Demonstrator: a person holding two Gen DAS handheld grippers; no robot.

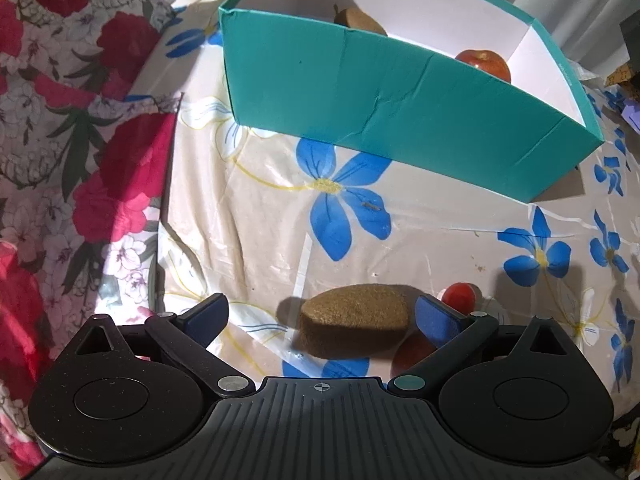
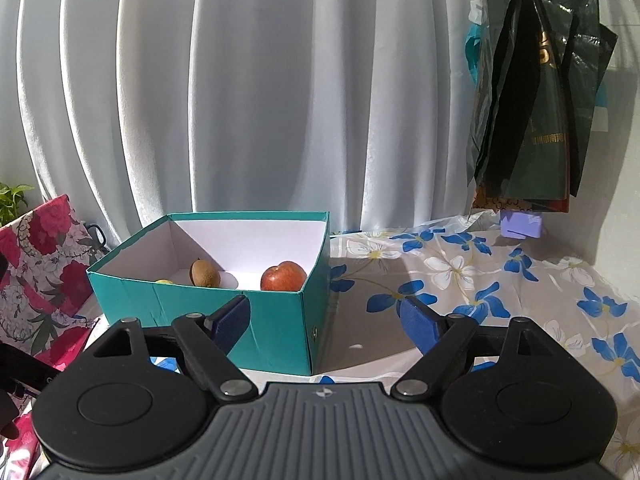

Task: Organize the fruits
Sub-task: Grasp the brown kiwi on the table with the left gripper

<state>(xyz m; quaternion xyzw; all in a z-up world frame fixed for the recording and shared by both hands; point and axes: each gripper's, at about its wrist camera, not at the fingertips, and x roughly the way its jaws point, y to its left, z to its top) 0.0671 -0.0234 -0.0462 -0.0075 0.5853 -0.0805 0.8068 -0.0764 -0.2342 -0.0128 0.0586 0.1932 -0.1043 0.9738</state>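
We are holding the left gripper [image 1: 320,316] with its blue pads spread wide, pointing down over the fuzzy brown oval kiwi [image 1: 354,320] lying between them low in the frame on the blue-flowered plastic tablecloth [image 1: 256,216], neither pad pressing it. We are keeping the right gripper [image 2: 326,322] wide and empty before the teal cardboard box [image 2: 276,320] at centre-left. Its wall is hiding part of a second brown kiwi [image 2: 204,273], a red apple [image 2: 283,277] and a pale fruit we cannot identify.
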